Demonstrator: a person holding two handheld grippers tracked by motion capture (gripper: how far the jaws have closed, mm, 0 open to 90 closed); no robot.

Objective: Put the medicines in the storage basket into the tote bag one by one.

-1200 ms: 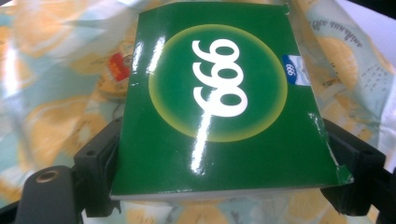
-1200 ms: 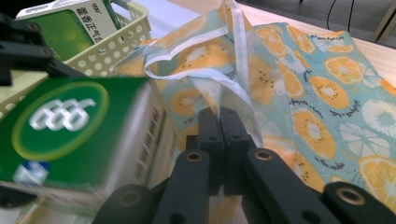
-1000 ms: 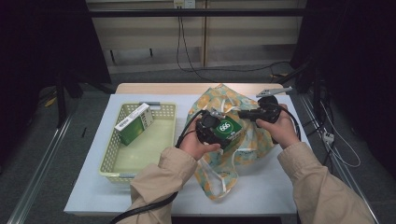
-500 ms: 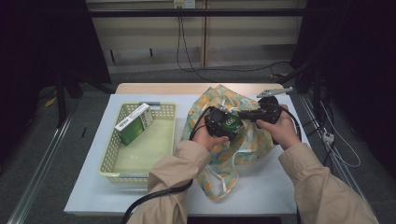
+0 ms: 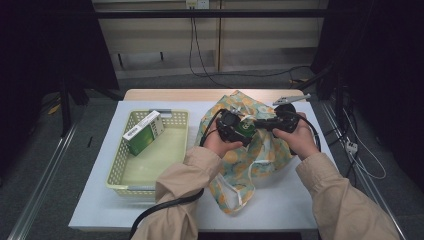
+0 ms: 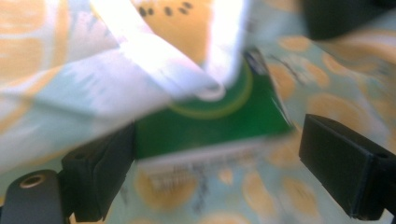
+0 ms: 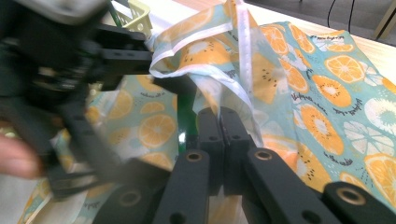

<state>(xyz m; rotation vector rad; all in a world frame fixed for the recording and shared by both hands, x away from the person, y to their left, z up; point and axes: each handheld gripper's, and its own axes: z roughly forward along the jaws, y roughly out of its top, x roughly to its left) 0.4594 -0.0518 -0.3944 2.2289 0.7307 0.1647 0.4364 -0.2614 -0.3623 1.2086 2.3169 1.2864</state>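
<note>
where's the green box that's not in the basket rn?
In the high view the green box sits mid-table at the mouth of the fruit-print bag, between the left claw and right claw, right of the basket.

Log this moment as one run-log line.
left gripper: open around green carton | right gripper: shut on orange-print fabric bag edge | pale yellow plastic basket: holds second green box

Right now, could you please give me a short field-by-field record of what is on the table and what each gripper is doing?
Surface: white table
Bag: fruit-print cloth bag, lying at the table's right half
Box at bag: green box at the bag's opening
Left gripper: jaws apart, either side of the green box
Right gripper: jaws closed on the bag's edge, lifting it
Basket: yellow basket, at left
In basket: another green box
</note>
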